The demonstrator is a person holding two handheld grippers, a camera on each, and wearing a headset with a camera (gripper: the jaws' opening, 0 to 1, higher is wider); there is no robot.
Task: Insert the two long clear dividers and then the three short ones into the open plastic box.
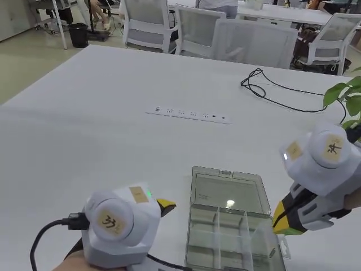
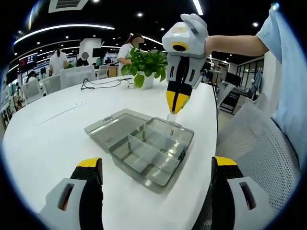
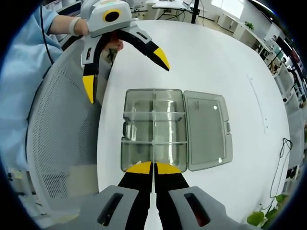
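The open clear plastic box (image 1: 193, 228) lies at the near edge of the white table, its lid (image 1: 225, 189) folded flat on the far side. Clear dividers (image 3: 153, 115) stand inside it and split it into compartments. My right gripper (image 1: 280, 221) hovers over the box's right end, shut on a short clear divider (image 2: 171, 120) that hangs down into the box (image 2: 144, 176). In the right gripper view its jaws (image 3: 153, 167) are closed above the box (image 3: 125, 129). My left gripper (image 1: 163, 210) sits left of the box, open and holding nothing (image 2: 156, 163) (image 3: 125, 74).
A black cable (image 1: 271, 90) loops on the far right of the table, next to plant leaves (image 1: 344, 93). A flush socket strip (image 1: 189, 113) lies mid-table. Mesh chairs (image 1: 254, 39) line the far edge, and another chair (image 2: 259, 143) stands close by the near edge.
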